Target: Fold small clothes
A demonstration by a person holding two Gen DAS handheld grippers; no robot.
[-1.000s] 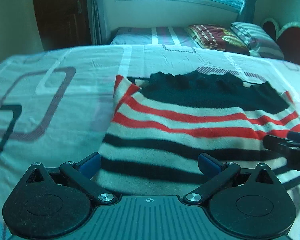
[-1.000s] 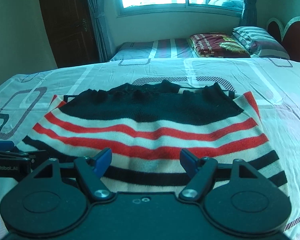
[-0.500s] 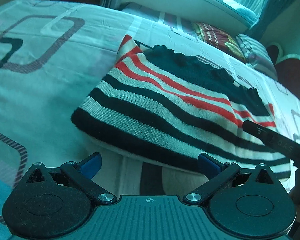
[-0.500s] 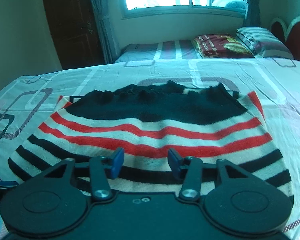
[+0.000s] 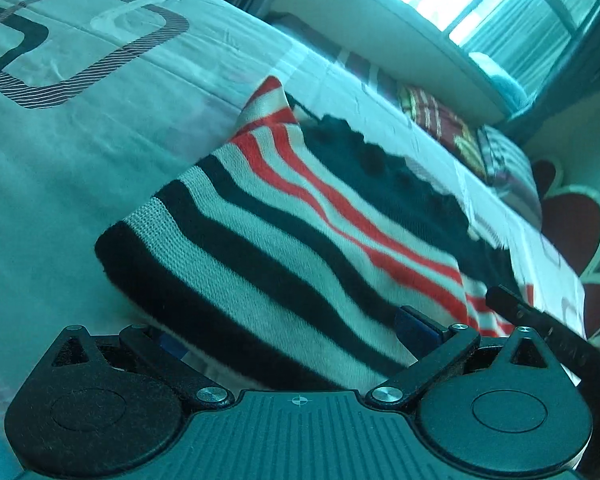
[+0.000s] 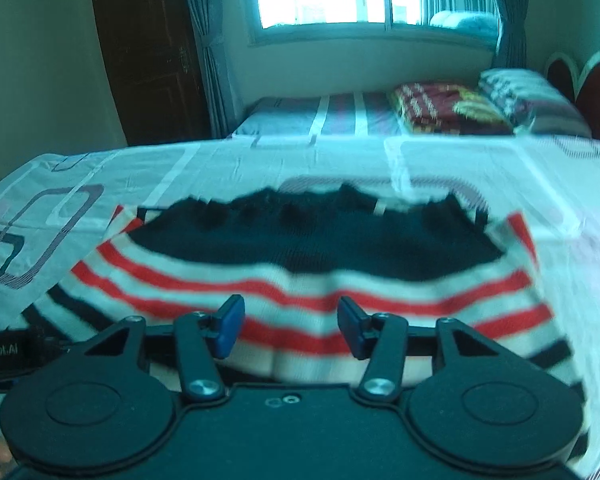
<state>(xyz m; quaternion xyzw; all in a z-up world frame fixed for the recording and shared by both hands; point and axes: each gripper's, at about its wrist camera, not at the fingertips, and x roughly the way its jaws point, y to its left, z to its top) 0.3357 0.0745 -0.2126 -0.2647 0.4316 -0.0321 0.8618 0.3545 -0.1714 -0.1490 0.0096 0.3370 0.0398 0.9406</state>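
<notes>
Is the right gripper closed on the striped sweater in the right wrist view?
No, the right gripper is open, its blue fingertips apart above the striped sweater.

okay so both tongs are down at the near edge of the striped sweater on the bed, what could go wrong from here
The right tongs are only partly closed over the striped sweater, so they may pinch just the top layer and the fold could come apart. The left tongs stand wide open at the near hem and could also catch the bedsheet underneath. The two tongs sit close together, so they might bump.
</notes>
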